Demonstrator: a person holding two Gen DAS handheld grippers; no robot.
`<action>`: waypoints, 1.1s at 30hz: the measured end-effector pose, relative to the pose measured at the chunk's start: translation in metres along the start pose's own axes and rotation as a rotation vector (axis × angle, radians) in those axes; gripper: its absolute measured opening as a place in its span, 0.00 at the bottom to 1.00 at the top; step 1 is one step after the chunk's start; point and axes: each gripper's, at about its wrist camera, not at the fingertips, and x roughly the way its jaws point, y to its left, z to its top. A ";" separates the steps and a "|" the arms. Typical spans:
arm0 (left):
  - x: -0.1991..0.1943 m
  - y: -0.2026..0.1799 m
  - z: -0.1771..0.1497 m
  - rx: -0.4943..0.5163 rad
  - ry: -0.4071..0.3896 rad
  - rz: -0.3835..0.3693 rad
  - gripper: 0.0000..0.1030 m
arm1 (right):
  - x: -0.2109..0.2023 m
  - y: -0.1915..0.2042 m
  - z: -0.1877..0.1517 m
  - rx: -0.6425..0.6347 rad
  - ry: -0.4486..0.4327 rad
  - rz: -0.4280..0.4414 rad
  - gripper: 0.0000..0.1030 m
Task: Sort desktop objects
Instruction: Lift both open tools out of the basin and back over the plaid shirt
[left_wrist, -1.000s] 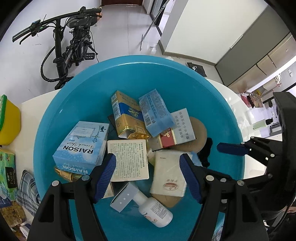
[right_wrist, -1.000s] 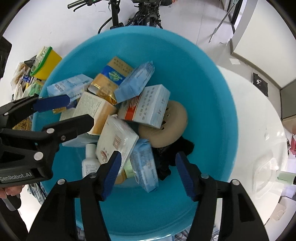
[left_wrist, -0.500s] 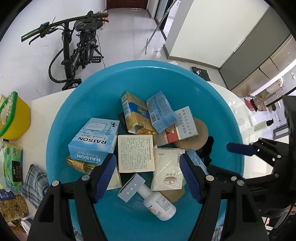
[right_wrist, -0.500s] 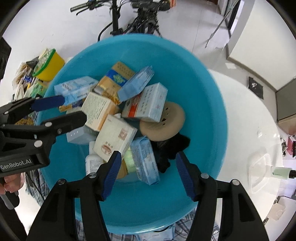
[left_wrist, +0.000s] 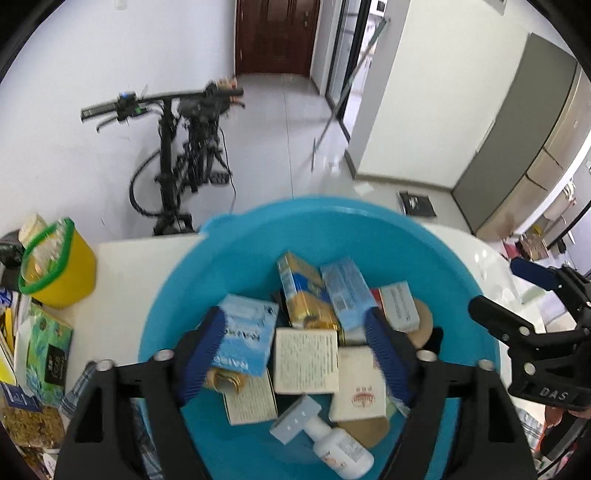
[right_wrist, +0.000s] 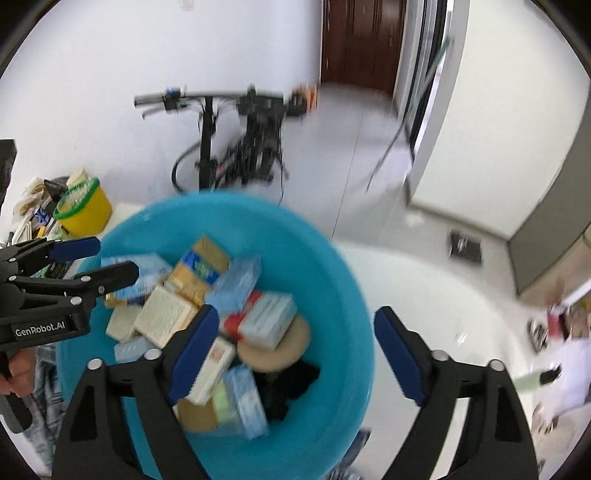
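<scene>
Change: both grippers now sit higher above the blue basin (left_wrist: 173, 295) than a second ago, so its far rim, the floor and the door show where the bowl once filled each view.
Left gripper (left_wrist: 295, 350): jaws have just been opening and stand wide; nothing is between them. They hang over the pile without touching it.
Right gripper (right_wrist: 291, 350): jaws have just been opening and stand wide and empty, one finger over the pile, the other out over the basin's right rim.
Task things: boxes lie heaped and overlapping in the basin's bottom, among them a pale blue Raison box (left_wrist: 245, 339), a gold and blue box (left_wrist: 301, 291), a cream printed box (left_wrist: 306, 360), a white bottle (left_wrist: 341, 448) near the close wall and a tan disc (right_wrist: 275, 347).
Basin edges: inner walls rise bare all round the heap; the right rim lies near the white table (left_wrist: 491, 258) edge.
Open room: bare table right of the basin in the right wrist view.
Crowded side: yellow tub (left_wrist: 64, 269) and packets stand left of the basin.
Beyond the table: bicycle (left_wrist: 184, 147) on open tiled floor.
</scene>
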 end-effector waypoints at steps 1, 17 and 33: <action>-0.004 0.001 0.000 -0.004 -0.034 0.002 0.82 | -0.003 0.001 0.000 -0.005 -0.030 -0.002 0.86; -0.073 -0.003 -0.012 0.066 -0.516 0.028 1.00 | -0.055 0.005 0.002 0.055 -0.434 -0.111 0.99; -0.109 -0.013 -0.031 0.144 -0.750 0.126 1.00 | -0.069 0.005 -0.005 0.096 -0.532 -0.087 0.99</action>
